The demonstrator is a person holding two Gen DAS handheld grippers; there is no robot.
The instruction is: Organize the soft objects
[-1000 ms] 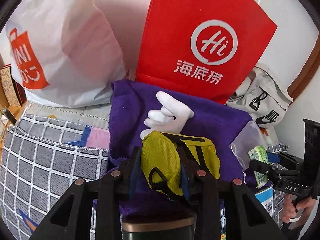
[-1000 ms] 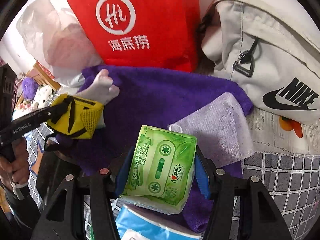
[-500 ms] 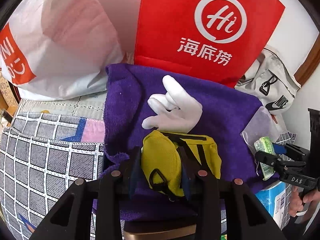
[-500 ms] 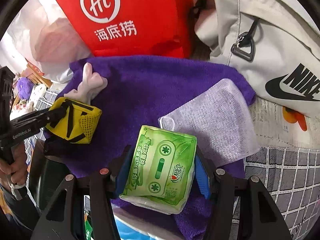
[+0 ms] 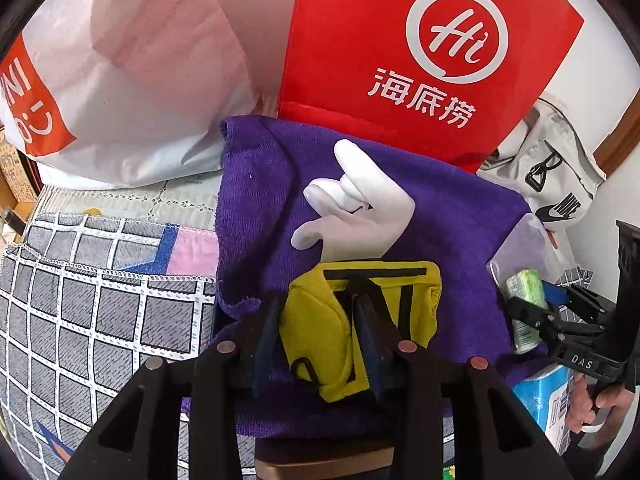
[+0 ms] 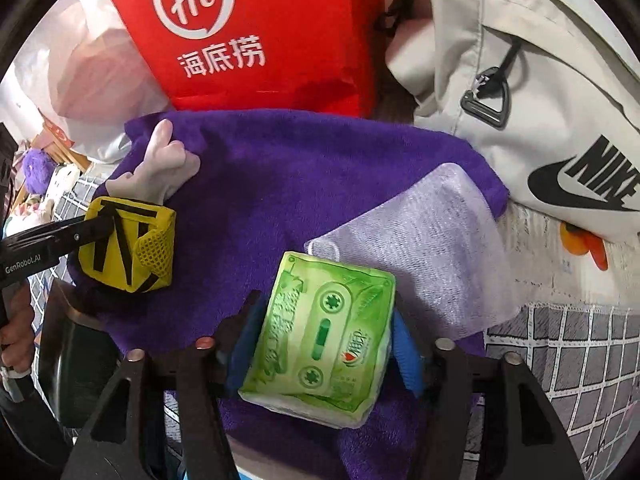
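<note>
A purple towel is spread out with a white glove lying on it. My left gripper has a yellow pouch between its blue pads, low over the towel's near edge. Its jaws are opening, and the pads still touch the pouch. My right gripper is at the towel's right side with a green tissue pack between its fingers. Its jaws are opening too. The pack sits tilted on the towel, with a slim gap at the right pad.
A pale lilac cloth lies on the towel's right part. Behind stand a red paper bag, a white plastic bag and a beige Nike bag. A checked cover lies left. A blue tissue pack sits below the right gripper.
Both grippers have sunk closer to the towel. The right jaws have widened and the green pack has tilted between them. The yellow pouch looks less squeezed.
</note>
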